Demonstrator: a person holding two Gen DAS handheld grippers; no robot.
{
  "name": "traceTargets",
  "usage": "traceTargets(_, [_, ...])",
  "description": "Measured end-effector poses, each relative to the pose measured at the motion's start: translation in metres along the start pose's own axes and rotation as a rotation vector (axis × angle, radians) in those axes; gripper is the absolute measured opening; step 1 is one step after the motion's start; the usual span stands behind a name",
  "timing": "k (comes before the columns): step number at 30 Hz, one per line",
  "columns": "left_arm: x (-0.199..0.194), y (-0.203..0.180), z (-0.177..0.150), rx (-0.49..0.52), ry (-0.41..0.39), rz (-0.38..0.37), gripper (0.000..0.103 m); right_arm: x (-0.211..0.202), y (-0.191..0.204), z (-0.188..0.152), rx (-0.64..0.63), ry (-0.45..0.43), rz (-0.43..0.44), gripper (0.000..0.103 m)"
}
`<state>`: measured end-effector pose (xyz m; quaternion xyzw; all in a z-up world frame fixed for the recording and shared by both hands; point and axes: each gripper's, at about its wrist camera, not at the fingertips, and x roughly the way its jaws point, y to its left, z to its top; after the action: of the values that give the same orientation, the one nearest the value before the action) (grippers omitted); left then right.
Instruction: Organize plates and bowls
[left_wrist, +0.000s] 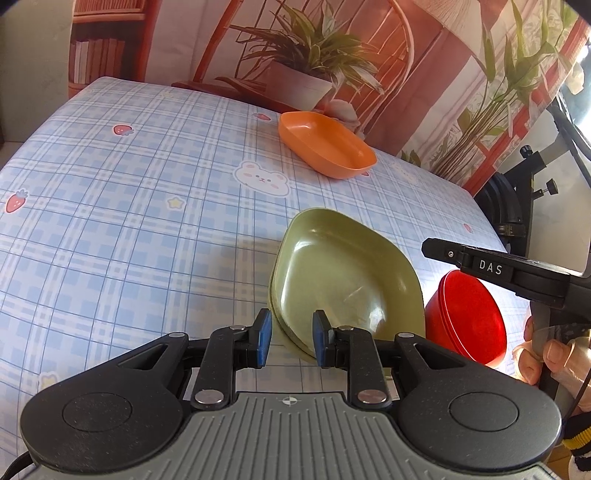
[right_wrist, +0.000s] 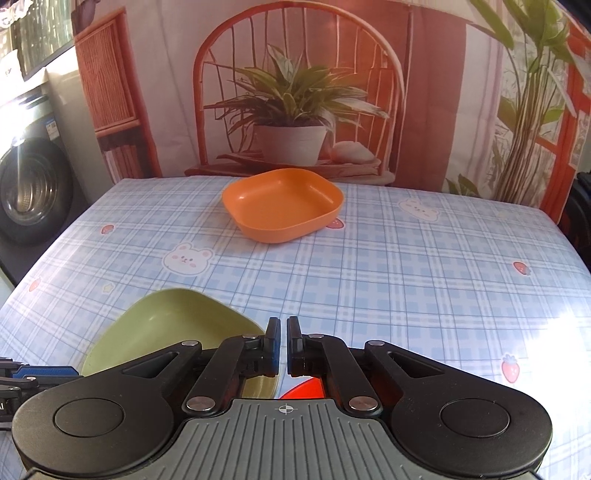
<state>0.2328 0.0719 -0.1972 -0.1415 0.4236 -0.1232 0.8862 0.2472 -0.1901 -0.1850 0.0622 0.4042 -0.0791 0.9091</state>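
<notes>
A green plate (left_wrist: 343, 273) lies on the checked tablecloth, tilted, its near rim between the fingers of my left gripper (left_wrist: 291, 338), which is open around that rim. The plate also shows in the right wrist view (right_wrist: 170, 325). A red bowl (left_wrist: 469, 317) stands right of the plate, under my right gripper (left_wrist: 443, 254). In the right wrist view my right gripper (right_wrist: 283, 345) has its jaws nearly together with a thin gap, nothing between them; the red bowl (right_wrist: 306, 389) peeks out just below it. An orange dish (right_wrist: 284, 205) sits at the far middle, also in the left wrist view (left_wrist: 327, 144).
The table (right_wrist: 406, 277) ends at a printed backdrop of a chair and potted plant. A washing machine (right_wrist: 33, 192) stands off the left side. A black stand (left_wrist: 517, 199) is beyond the table's right edge.
</notes>
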Motion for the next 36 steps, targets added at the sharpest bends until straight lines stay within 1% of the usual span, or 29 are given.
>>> traceTargets(3, [-0.012,0.005,0.012,-0.006,-0.043,-0.006,0.025,-0.009,-0.007,0.013,0.016,-0.038,0.007,0.005])
traceTargets(6, [-0.026,0.008,0.035,0.026,-0.108,0.006,0.025,-0.016,-0.014,0.029,0.034,-0.079,0.014,0.007])
traceTargets(9, [-0.037,0.009,0.065,0.056,-0.173,0.021,0.026,-0.018,-0.023,0.047,0.058,-0.110,0.024,0.008])
traceTargets(11, [-0.037,0.008,0.083,0.064,-0.200,0.026,0.032,-0.014,-0.029,0.058,0.072,-0.119,0.031,0.010])
traceTargets(12, [-0.036,0.008,0.091,0.067,-0.209,0.025,0.037,-0.011,-0.031,0.063,0.074,-0.122,0.033,0.013])
traceTargets(13, [-0.032,0.006,0.101,0.073,-0.221,0.021,0.039,-0.007,-0.033,0.068,0.070,-0.128,0.033,0.015])
traceTargets(16, [-0.014,0.000,0.122,0.099,-0.240,0.019,0.041,0.008,-0.038,0.079,0.045,-0.143,0.024,0.016])
traceTargets(18, [0.002,-0.003,0.135,0.112,-0.237,0.018,0.041,0.024,-0.042,0.087,0.041,-0.142,0.022,0.016])
traceTargets(23, [0.067,-0.007,0.163,0.143,-0.200,0.025,0.041,0.069,-0.057,0.099,0.063,-0.116,0.013,0.016])
traceTargets(24, [0.079,-0.007,0.166,0.153,-0.191,0.016,0.041,0.078,-0.062,0.101,0.070,-0.107,0.015,0.016])
traceTargets(27, [0.118,-0.005,0.174,0.169,-0.120,-0.001,0.041,0.106,-0.078,0.104,0.157,-0.057,0.046,0.017])
traceTargets(29, [0.139,-0.001,0.176,0.152,-0.085,0.000,0.041,0.124,-0.090,0.103,0.216,-0.025,0.054,0.017])
traceTargets(31, [0.154,0.003,0.180,0.123,-0.072,-0.003,0.041,0.139,-0.097,0.102,0.243,0.000,0.050,0.018])
traceTargets(33, [0.165,0.006,0.183,0.094,-0.075,-0.009,0.041,0.151,-0.101,0.102,0.248,0.016,0.049,0.020])
traceTargets(36, [0.174,0.011,0.185,0.057,-0.076,-0.023,0.041,0.165,-0.103,0.102,0.251,0.029,0.049,0.020])
